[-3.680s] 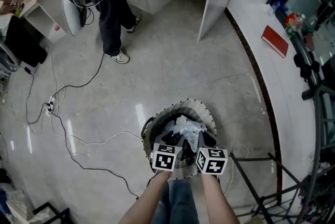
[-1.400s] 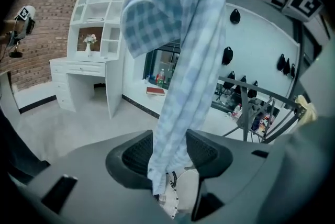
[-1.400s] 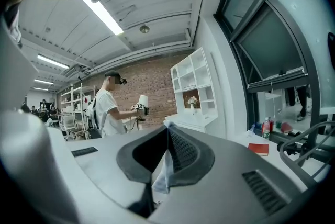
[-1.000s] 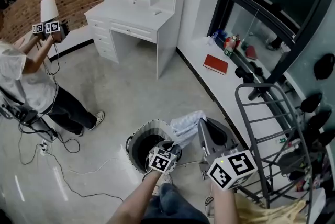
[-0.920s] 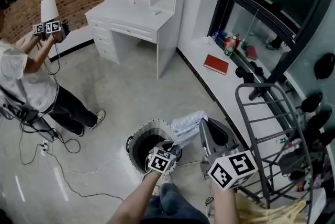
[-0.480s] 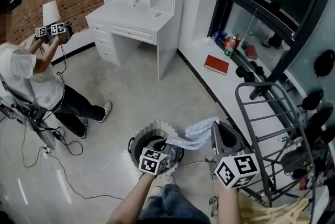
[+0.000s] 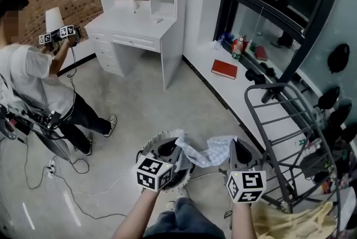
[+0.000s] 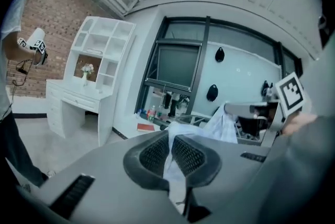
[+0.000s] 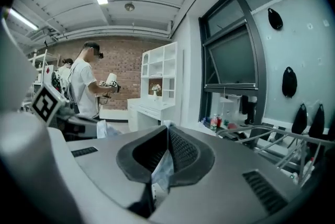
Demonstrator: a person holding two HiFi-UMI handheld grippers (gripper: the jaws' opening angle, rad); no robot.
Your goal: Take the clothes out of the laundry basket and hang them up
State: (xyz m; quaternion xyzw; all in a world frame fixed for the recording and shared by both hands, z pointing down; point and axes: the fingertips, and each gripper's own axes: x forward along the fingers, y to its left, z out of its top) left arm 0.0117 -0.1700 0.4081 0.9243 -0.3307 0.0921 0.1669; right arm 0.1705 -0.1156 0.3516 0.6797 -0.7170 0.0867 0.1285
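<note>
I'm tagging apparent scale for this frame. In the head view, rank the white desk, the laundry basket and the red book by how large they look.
1. white desk, with its shelves, largest.
2. laundry basket, though nearest the camera and partly hidden.
3. red book, clearly smallest.

Forearms (image 7: 134,214) extend forward, side by side. Left gripper (image 7: 176,149) and right gripper (image 7: 234,144) point slightly below level. Each pair of fingers (image 8: 156,155) is closed on one end of a cloth (image 7: 207,149) spanning them.
</note>
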